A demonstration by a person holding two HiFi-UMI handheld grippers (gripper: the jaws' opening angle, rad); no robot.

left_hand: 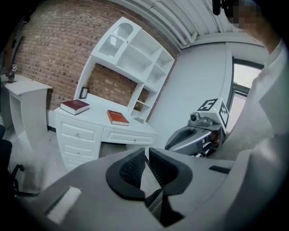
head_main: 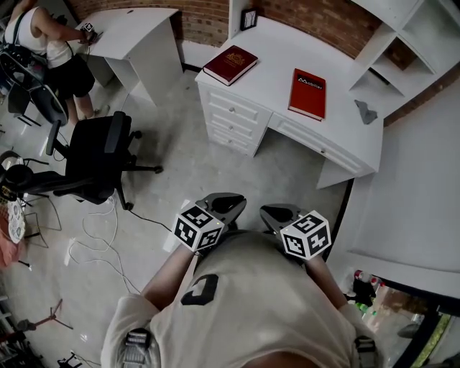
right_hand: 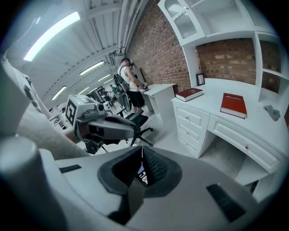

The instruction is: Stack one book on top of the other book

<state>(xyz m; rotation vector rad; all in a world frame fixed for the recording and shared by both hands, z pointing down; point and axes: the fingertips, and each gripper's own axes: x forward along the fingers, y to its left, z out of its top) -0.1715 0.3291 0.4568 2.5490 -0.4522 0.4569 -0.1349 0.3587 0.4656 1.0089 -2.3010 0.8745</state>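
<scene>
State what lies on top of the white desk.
A dark red book and a red book, apart; a small frame; a grey object. Anything beneath the books is hidden.

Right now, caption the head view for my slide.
Shut, empty left gripper and right gripper face white desk; maroon book and red book lie apart.

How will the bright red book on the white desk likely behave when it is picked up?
The bright red book looks like a thin hardcover lying flat, so it probably stays stiff and will not roll. Its smooth cover may slip.
</scene>
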